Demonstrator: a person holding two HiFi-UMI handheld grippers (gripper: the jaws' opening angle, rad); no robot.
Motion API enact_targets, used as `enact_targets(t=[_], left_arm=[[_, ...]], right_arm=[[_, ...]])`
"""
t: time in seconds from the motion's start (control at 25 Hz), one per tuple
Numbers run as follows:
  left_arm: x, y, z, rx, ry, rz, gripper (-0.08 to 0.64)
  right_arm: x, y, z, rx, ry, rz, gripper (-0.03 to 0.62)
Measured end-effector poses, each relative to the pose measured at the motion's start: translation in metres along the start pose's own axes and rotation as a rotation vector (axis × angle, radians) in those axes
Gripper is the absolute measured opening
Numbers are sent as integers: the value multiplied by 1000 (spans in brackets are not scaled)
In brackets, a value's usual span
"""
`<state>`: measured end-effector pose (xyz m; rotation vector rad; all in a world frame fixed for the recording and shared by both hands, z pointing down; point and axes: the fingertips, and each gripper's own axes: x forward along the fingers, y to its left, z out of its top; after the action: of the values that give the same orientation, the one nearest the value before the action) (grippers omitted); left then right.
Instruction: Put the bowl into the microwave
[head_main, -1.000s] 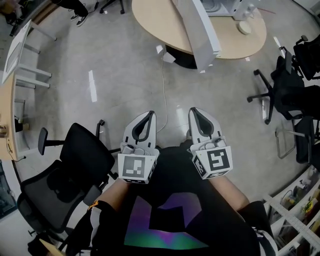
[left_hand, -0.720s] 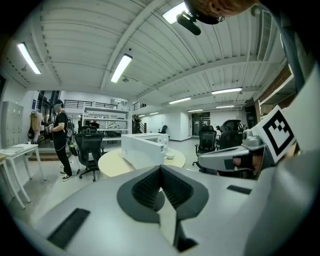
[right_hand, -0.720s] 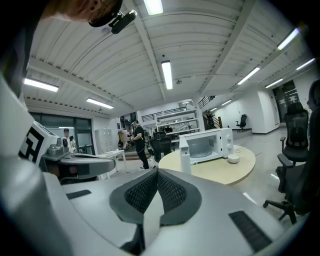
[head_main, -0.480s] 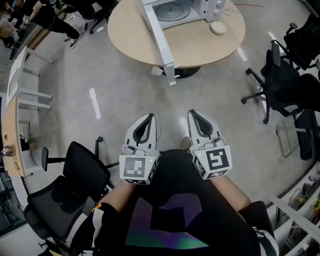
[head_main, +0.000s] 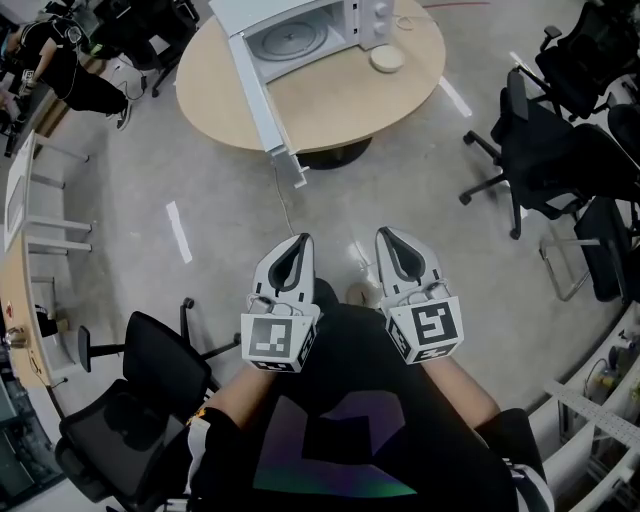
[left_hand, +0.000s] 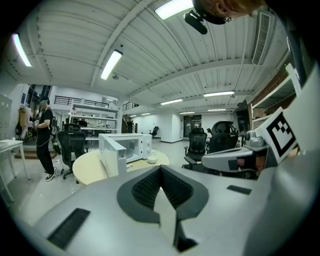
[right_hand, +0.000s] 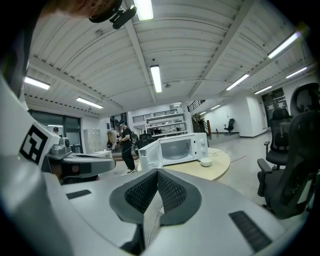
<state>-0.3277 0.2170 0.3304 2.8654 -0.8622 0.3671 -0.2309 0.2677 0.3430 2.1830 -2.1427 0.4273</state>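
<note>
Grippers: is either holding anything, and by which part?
Nothing held: the left gripper and right gripper are shut and empty; the bowl sits on the table.

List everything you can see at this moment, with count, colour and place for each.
microwave: one, white, door open, on the table at the top of the head view
bowl: one, white, on the table to the right of the microwave, apart from it
round table: one, beige, ahead of the person
office chairs: at least four, black, along the right side and at lower left
cable: one, pale, on the grey floor below the table edge
bystander: one, dark clothes, upper left
shirt: one, black with a coloured print, bottom centre
left tool: one, white, shut and empty, held low
right tool: one, white, shut and empty, beside the left
</note>
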Motion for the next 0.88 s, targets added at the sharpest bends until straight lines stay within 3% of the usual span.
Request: enact_targets(t=[0.4,0.88], left_arm=[[29,-23,-3,22,10,-80,46],[95,-27,16,32,10,-131,46]], right_arm=[[-7,-28,-11,24,15,-68,17],[28,-76,4,21,42,-106,17]])
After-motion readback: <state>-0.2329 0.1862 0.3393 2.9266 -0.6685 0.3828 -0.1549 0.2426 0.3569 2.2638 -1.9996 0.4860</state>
